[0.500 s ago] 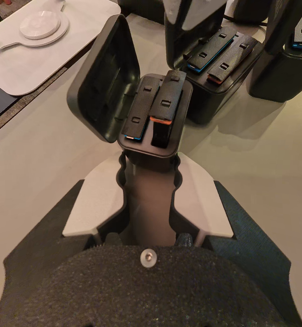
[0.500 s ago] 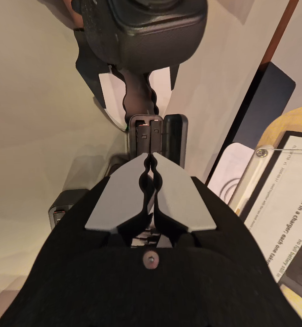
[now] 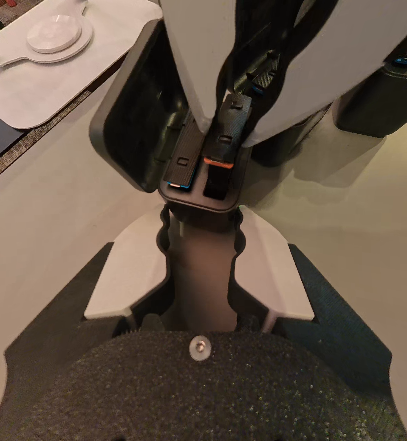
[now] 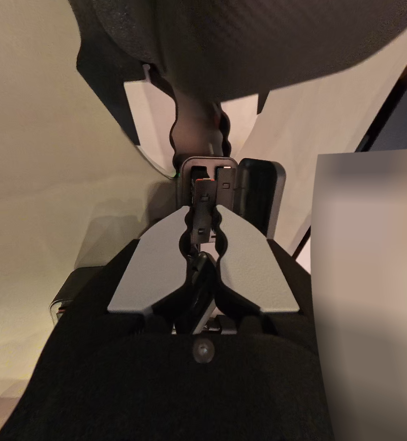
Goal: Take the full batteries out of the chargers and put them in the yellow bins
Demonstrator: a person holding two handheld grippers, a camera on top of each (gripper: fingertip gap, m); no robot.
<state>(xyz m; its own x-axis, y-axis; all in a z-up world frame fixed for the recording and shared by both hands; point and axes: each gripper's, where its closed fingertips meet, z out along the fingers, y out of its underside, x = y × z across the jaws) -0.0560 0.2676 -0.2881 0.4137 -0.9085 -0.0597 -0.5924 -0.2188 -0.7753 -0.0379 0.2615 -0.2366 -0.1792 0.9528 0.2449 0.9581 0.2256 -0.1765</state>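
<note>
Left wrist view: my left gripper (image 3: 201, 214) clamps the open black charger case (image 3: 199, 200) on the beige tabletop (image 3: 54, 226); my right gripper (image 4: 202, 210) pinches the orange-tipped black battery (image 3: 224, 133), half-raised from its slot.

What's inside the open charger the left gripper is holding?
The charger has two slots. One holds a blue-edged battery, seated. In the other, an orange-edged battery is partly raised, pinched by the right gripper. The slot bottoms are hidden.
</note>
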